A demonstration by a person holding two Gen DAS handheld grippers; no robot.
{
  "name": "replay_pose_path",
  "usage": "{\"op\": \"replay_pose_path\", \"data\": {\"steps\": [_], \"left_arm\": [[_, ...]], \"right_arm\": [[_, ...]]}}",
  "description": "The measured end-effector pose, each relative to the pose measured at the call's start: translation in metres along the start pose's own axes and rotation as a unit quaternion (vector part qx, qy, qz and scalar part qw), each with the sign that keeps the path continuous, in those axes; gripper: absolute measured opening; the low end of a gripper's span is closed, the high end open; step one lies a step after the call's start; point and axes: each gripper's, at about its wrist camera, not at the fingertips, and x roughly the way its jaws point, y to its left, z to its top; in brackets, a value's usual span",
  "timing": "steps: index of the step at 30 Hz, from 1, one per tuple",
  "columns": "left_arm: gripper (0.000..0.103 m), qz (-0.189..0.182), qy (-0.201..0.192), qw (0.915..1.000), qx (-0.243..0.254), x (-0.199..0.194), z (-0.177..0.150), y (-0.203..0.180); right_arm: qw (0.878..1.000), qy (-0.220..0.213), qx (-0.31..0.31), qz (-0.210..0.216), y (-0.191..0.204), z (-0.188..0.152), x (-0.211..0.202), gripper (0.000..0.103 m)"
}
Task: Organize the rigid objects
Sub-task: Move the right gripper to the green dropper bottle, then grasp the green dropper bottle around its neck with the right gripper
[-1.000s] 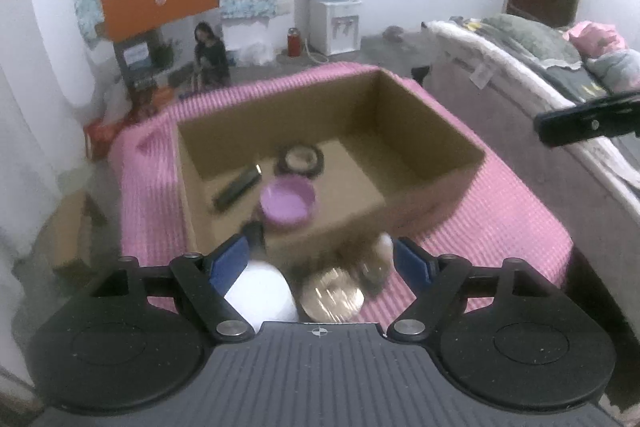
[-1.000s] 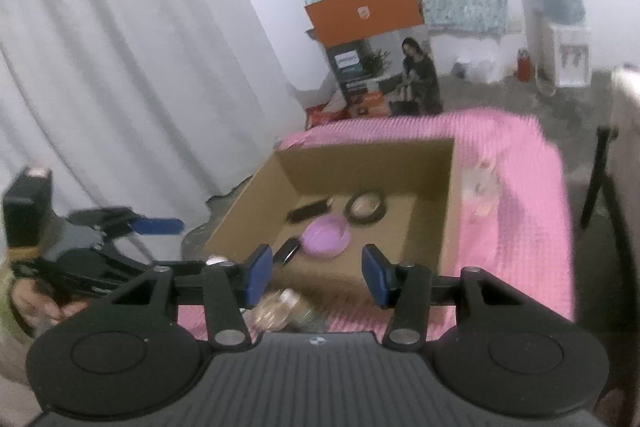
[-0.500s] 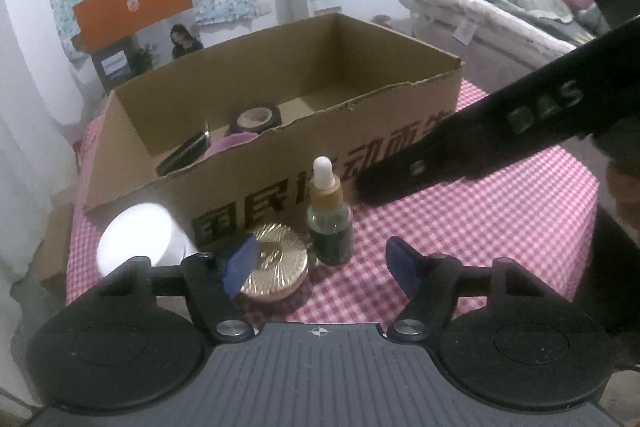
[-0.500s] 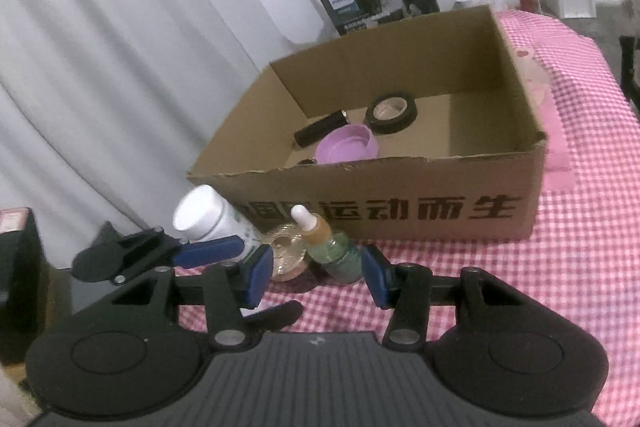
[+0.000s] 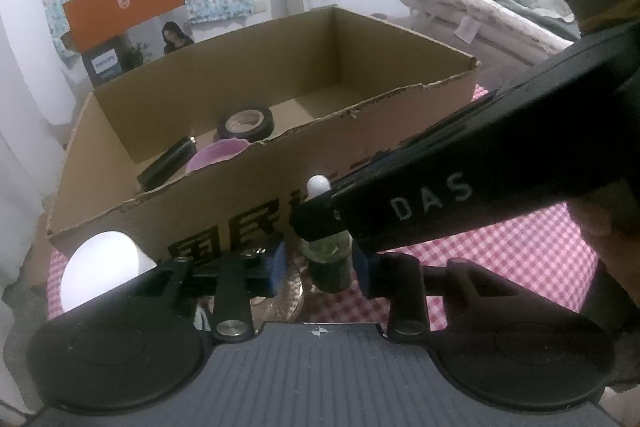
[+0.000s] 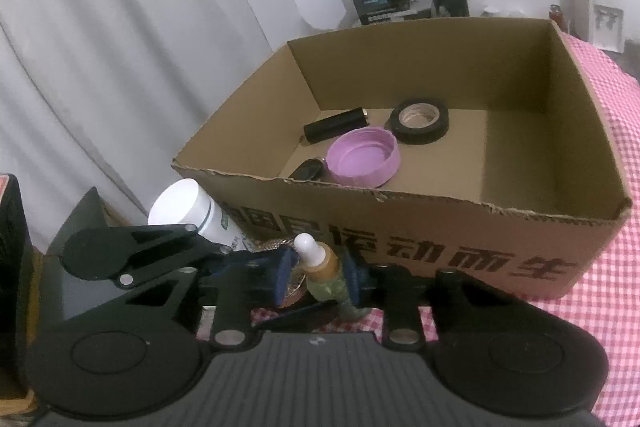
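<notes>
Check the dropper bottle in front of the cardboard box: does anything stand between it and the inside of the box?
Yes. The cardboard box's near wall rises between the dropper bottle and the interior, so the bottle must go over the torn rim. Inside, the floor right of the purple lid is bare.

Cardboard box sits on the checked tablecloth. Inside the box: tape roll toward the back, battery just left of it, jar lid in front of both, small key fob touching the lid's left side.

Outside, before the box's front wall: dropper bottle, round compact left of and just beside it, white-capped jar further left at the box's corner.
</notes>
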Motion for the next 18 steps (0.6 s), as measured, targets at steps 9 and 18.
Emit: {"op": "replay_pose_path", "data": {"steps": [9, 18], "left_arm": [[0.028, -0.020, -0.001, 0.9998, -0.002, 0.001, 0.002, -0.004], [0.028, -0.068, -0.004, 0.9977, 0.008, -0.012, -0.006, -0.021]], "right_arm": [[1.000, 0.001, -0.009, -0.012, 0.000, -0.002, -0.007, 0.024], [1.000, 0.017, 0.005, -0.021, -0.008, -0.019, -0.033, 0.024]]}}
